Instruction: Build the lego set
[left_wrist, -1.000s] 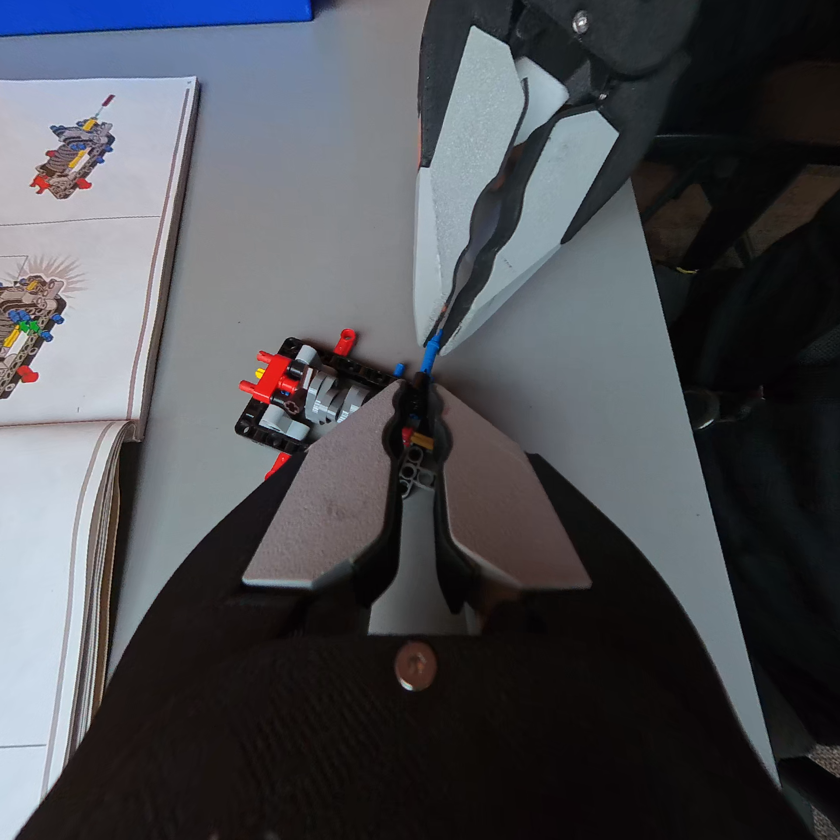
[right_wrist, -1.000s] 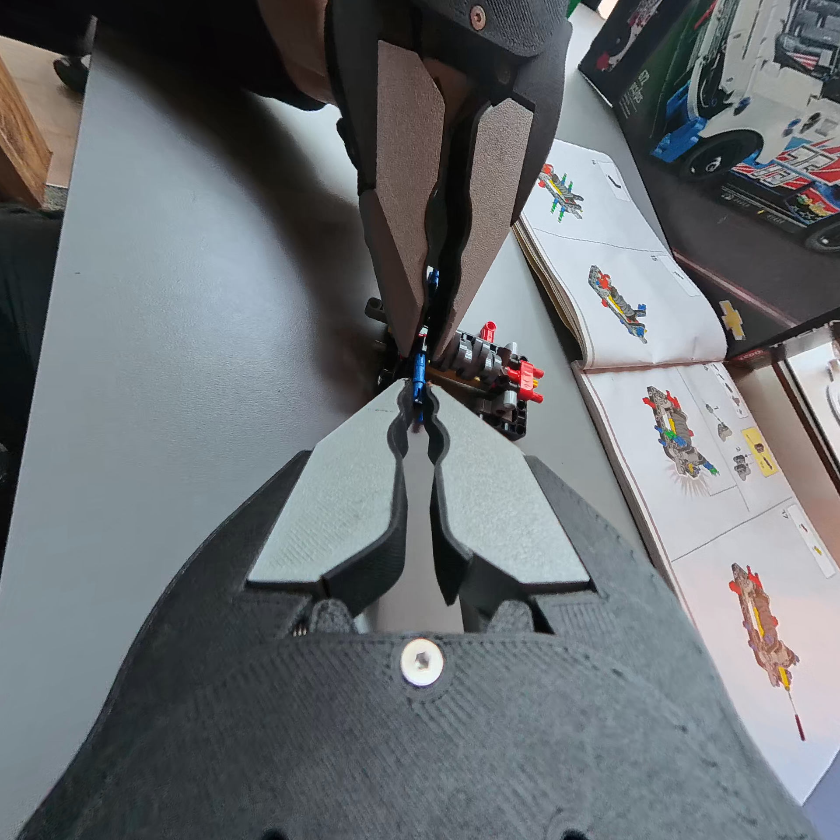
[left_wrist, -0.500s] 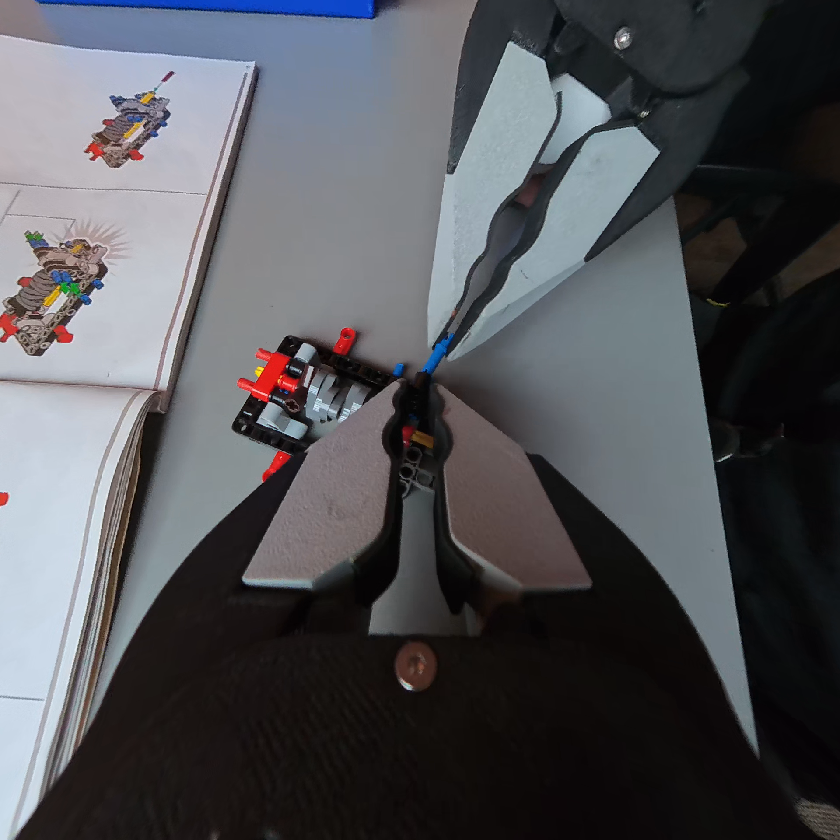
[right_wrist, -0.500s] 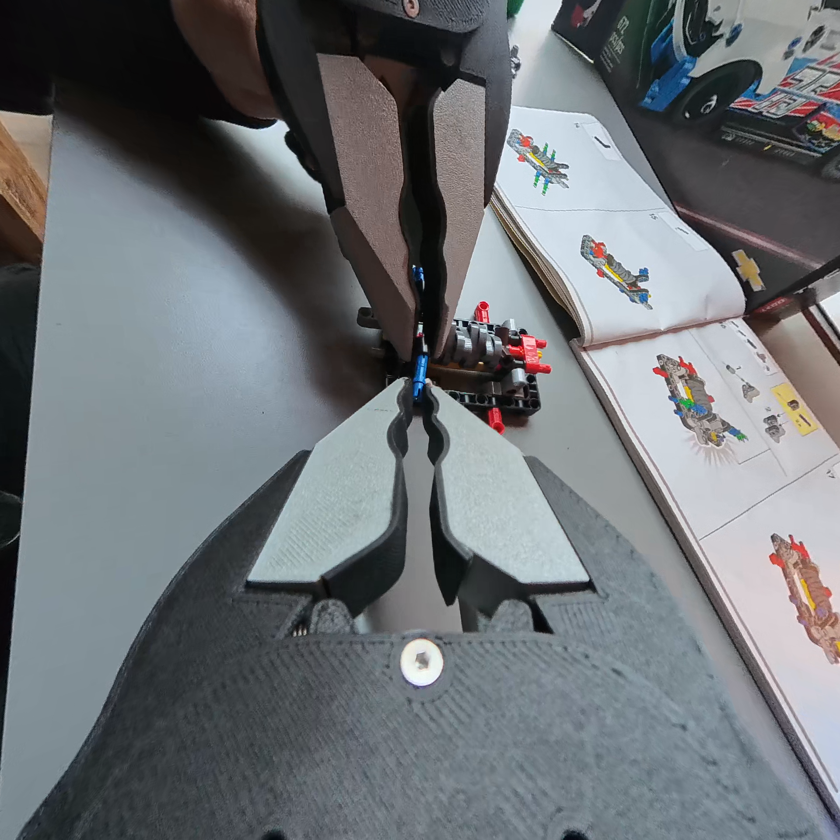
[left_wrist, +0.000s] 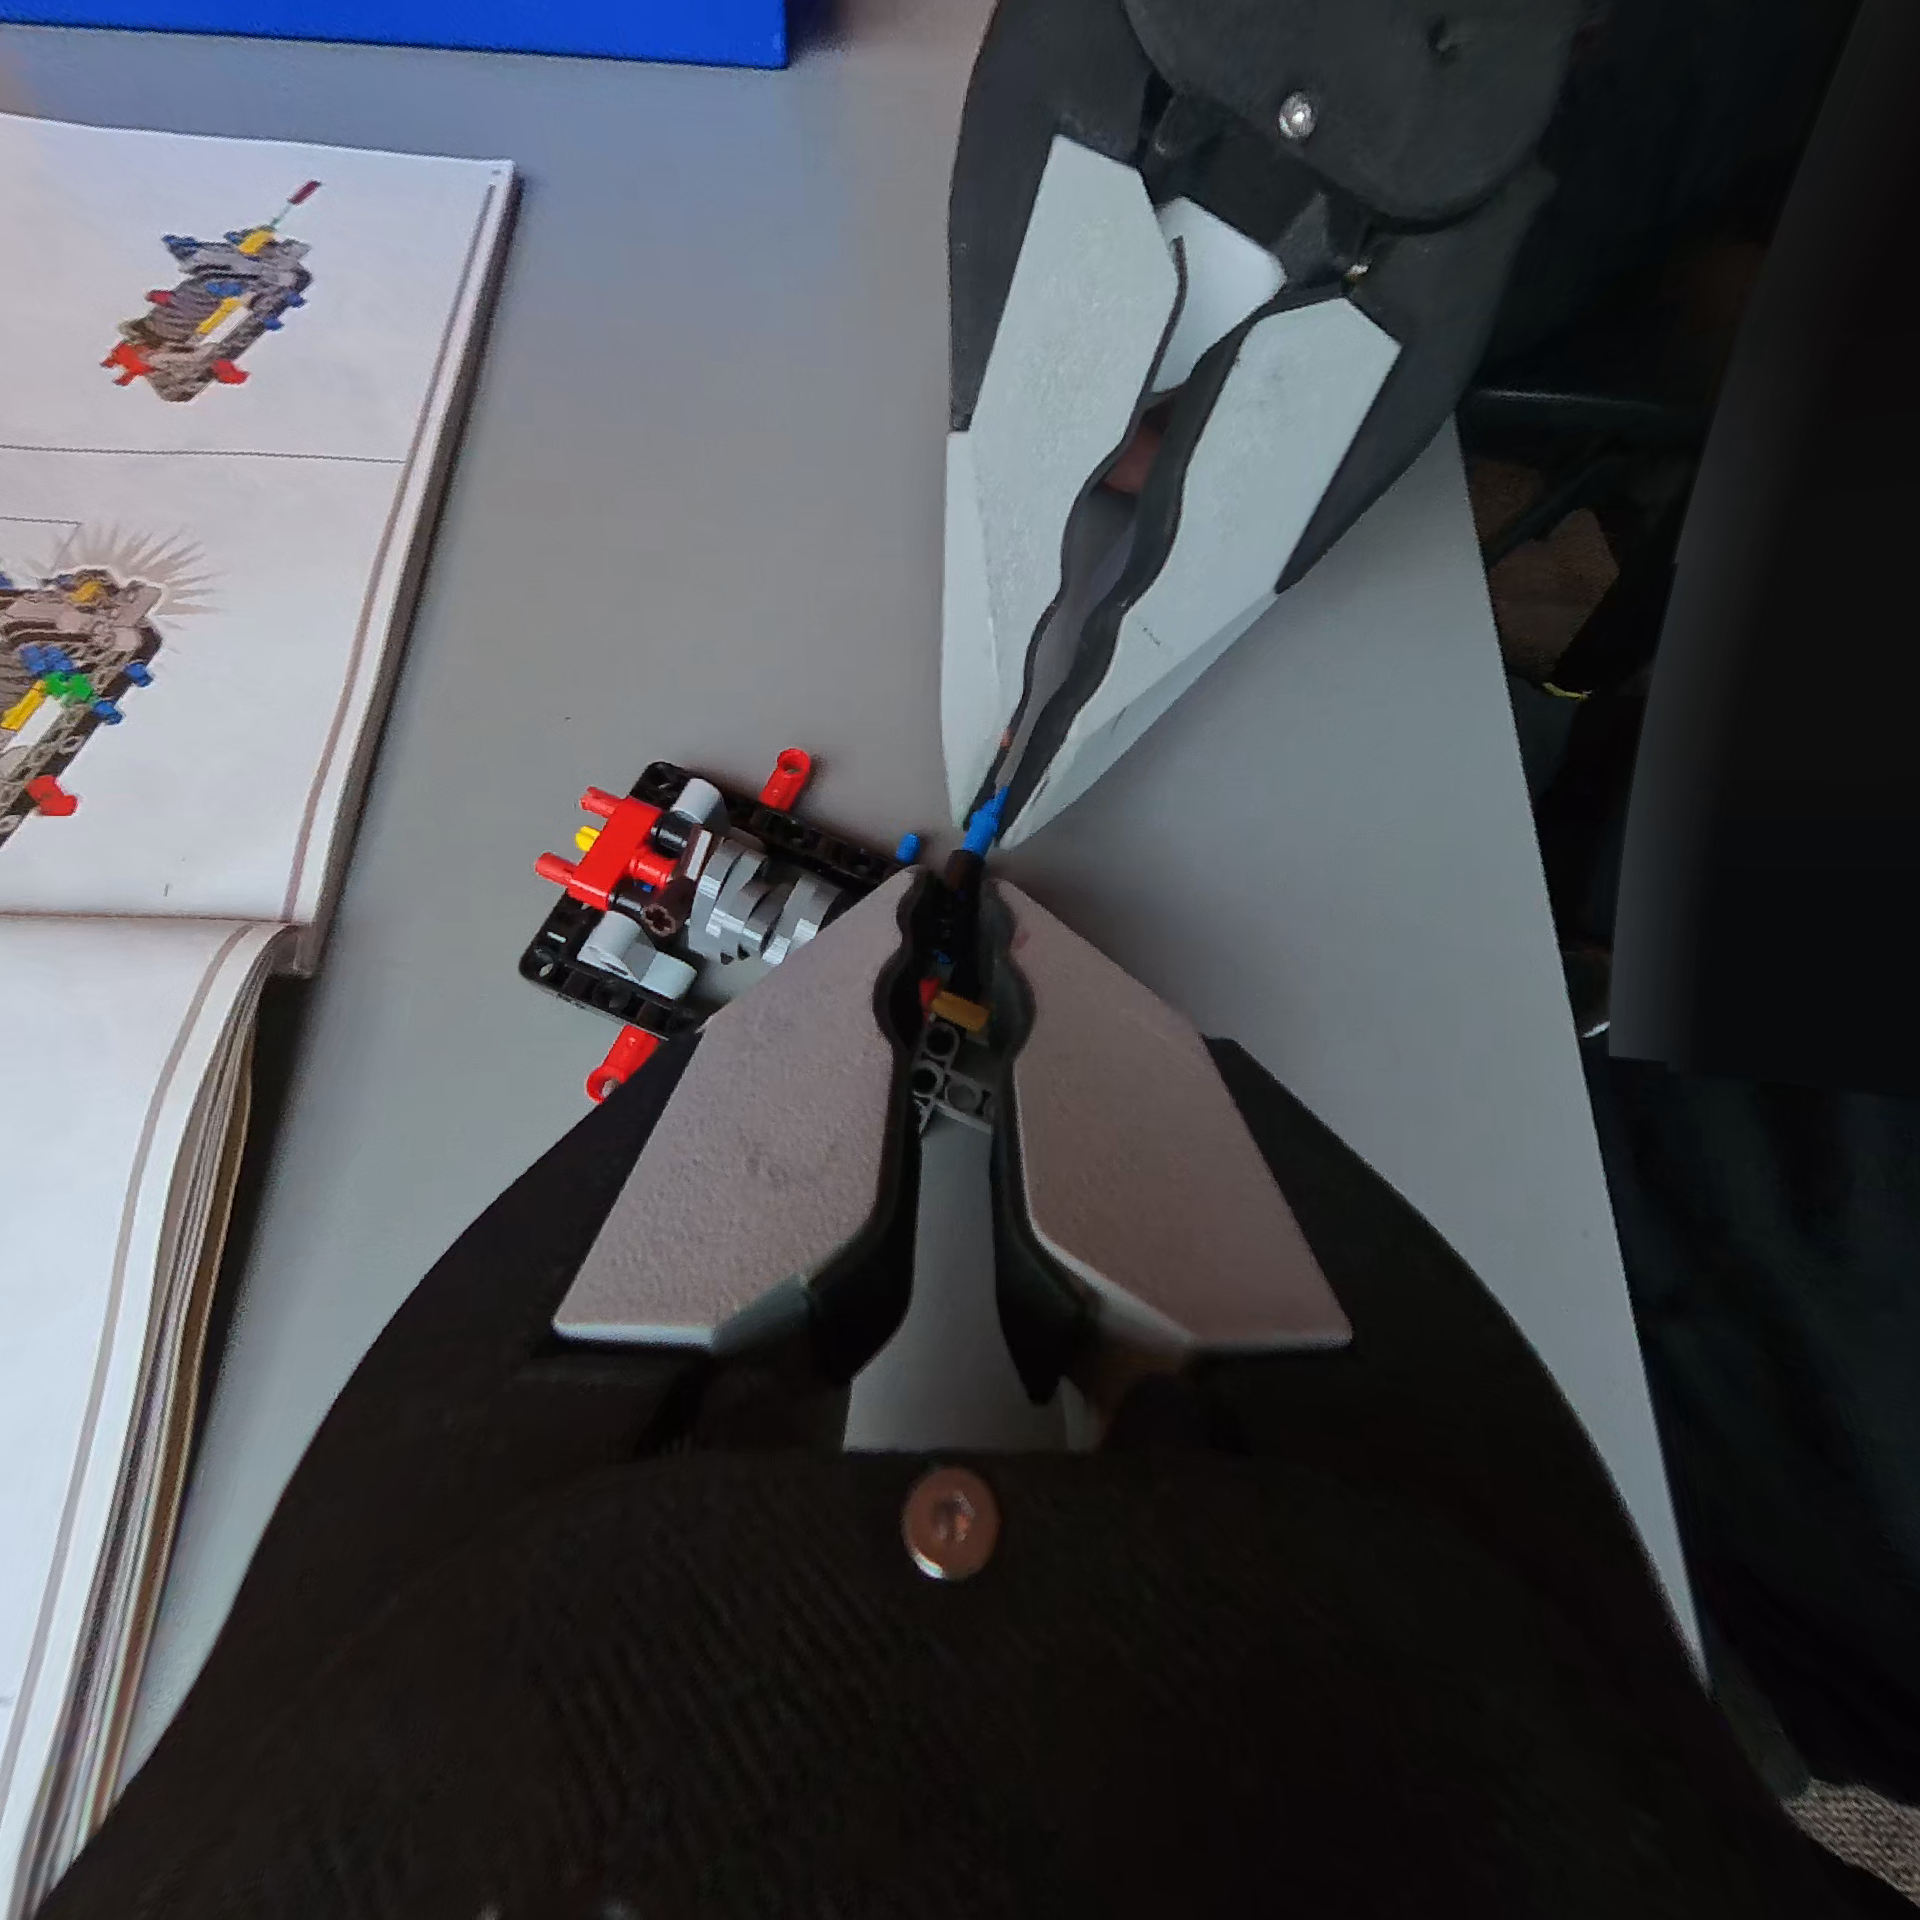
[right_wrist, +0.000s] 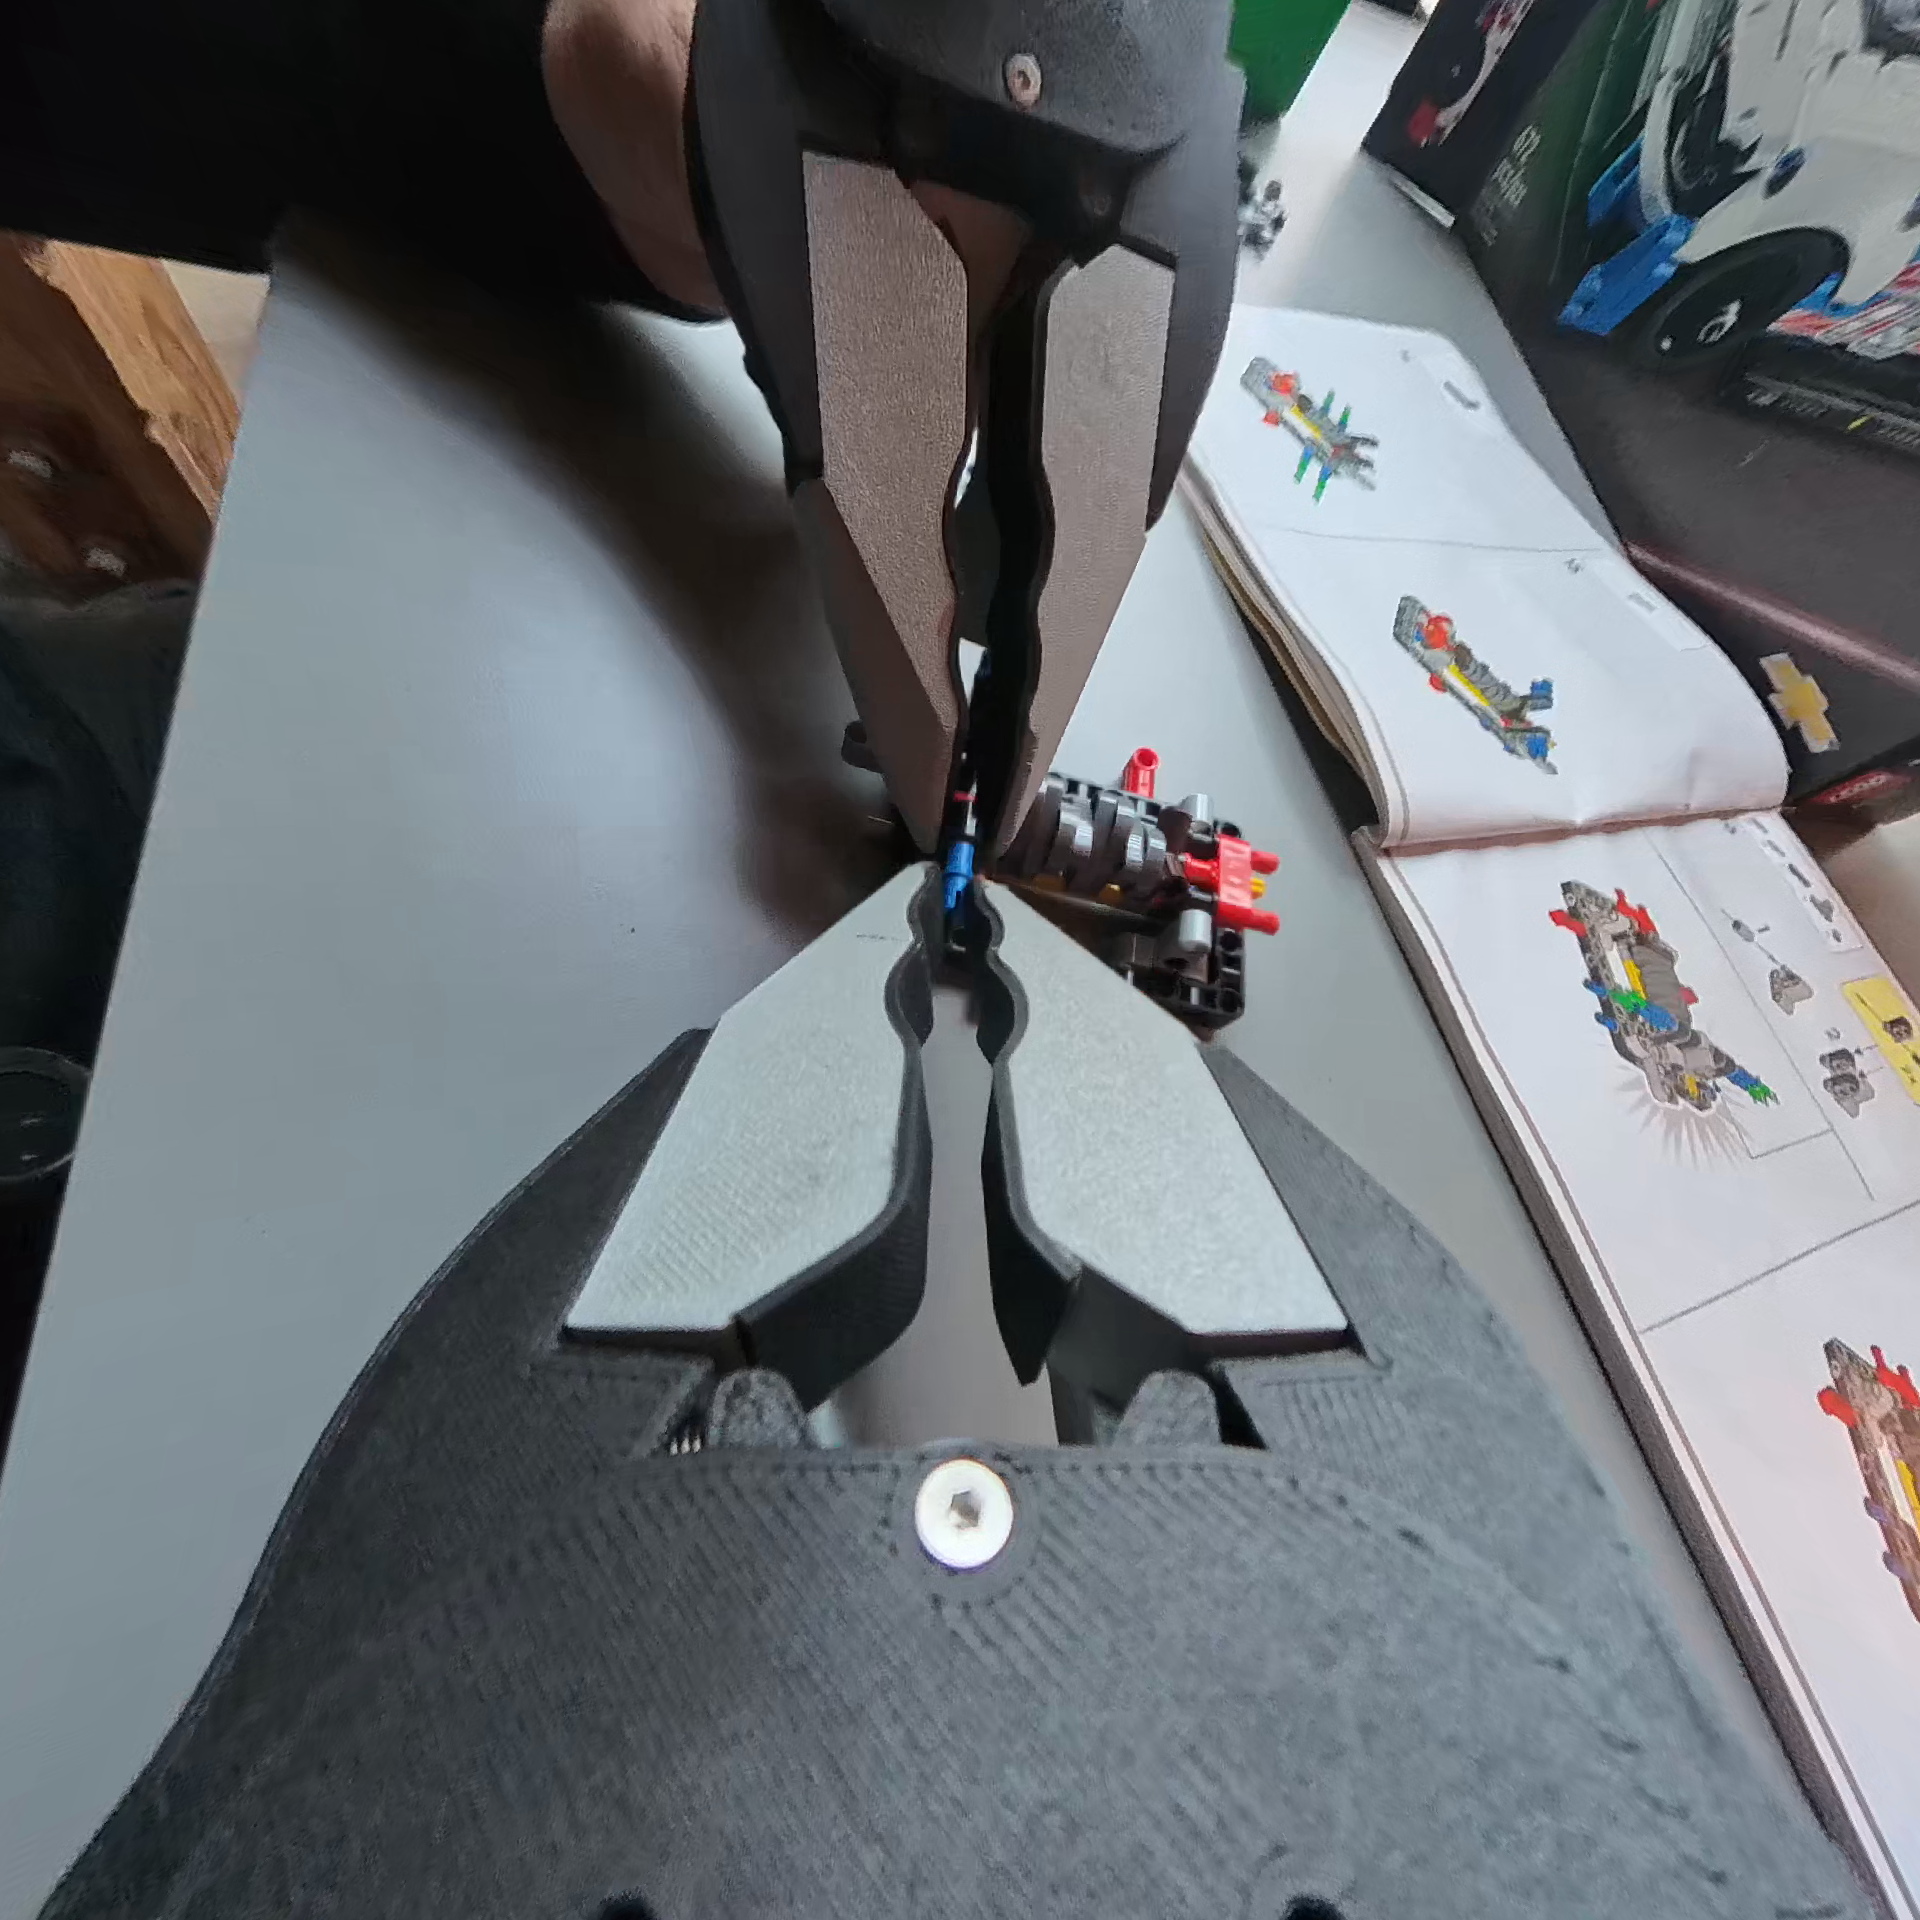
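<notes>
Right tool (right_wrist: 954, 914) pinched on a small blue pin (right_wrist: 957, 868), pin sticking out past its tips; in the left wrist view the same pin (left_wrist: 985, 823) shows at the tips of the pale tool coming in from the far side. Left tool (left_wrist: 956, 914) clamped on the near end of the lego assembly (left_wrist: 707, 904), a black frame with grey gears and a red block, which sits on the grey worktop (left_wrist: 665, 499) and runs off to the left of the tool tips

Key relation: the two tools meet tip to tip, pin's long axis roughly in line with the right tool's fingers and aimed at the part of the assembly held in the left jaws. Pin tip looks touching or just short of the hole, can't tell which; seating depth hidden by the fingers

My read: the next push goes straight along the pin axis, left tool bracing

Open instruction booklet (right_wrist: 1507, 644) lies beside the assembly, set box (right_wrist: 1714, 208) beyond it
</notes>
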